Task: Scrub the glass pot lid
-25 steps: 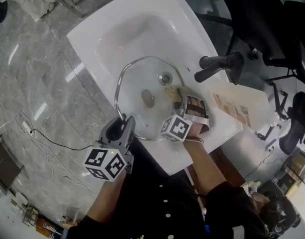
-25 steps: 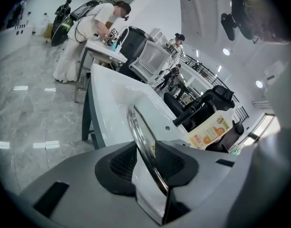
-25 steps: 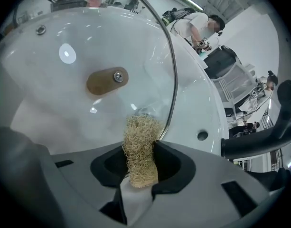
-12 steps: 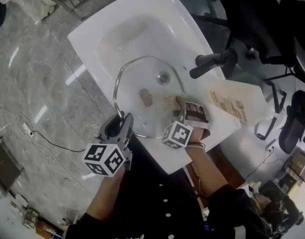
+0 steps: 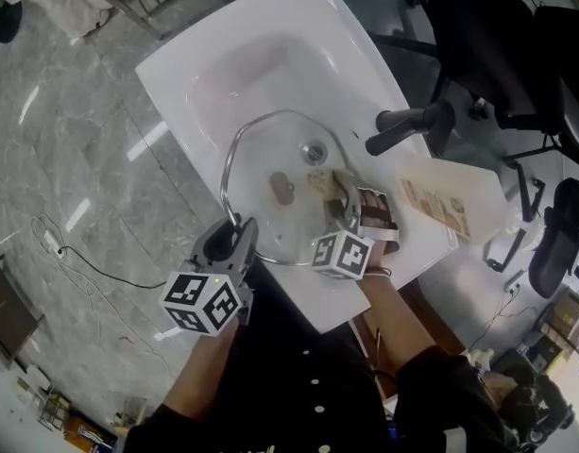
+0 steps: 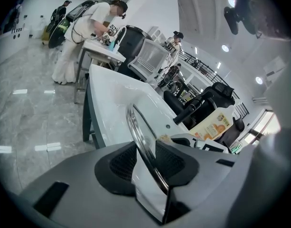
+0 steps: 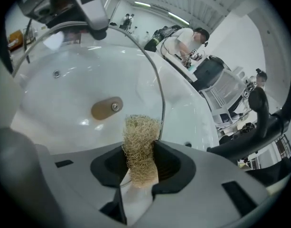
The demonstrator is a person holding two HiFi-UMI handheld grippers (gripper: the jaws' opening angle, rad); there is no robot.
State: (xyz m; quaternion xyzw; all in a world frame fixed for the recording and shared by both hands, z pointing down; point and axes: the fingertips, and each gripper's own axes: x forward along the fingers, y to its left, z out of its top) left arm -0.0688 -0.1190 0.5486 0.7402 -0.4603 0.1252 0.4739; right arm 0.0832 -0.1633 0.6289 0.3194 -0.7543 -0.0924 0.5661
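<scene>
The glass pot lid (image 5: 270, 217) with a metal rim stands tilted over the white sink (image 5: 270, 55); its brown knob (image 5: 282, 190) shows near its middle. My left gripper (image 5: 234, 231) is shut on the lid's near rim, and in the left gripper view that rim (image 6: 144, 144) runs edge-on between the pads of the left gripper (image 6: 146, 164). My right gripper (image 5: 344, 196) is shut on a tan fibrous scrubber (image 5: 320, 179) that presses on the glass right of the knob. In the right gripper view the scrubber (image 7: 140, 144) sticks out of the right gripper (image 7: 140, 164) toward the lid (image 7: 64, 94).
A black faucet (image 5: 412, 124) rises at the sink's right edge. A printed pack (image 5: 440, 204) lies on the counter behind my right gripper. The drain (image 5: 315, 149) shows through the glass. Black office chairs (image 5: 516, 55) stand to the right, and people work at a far table (image 6: 95, 23).
The right gripper has rubbed the scrubber back and forth over the glass beside the knob. The left gripper has kept its hold on the lid's rim.
</scene>
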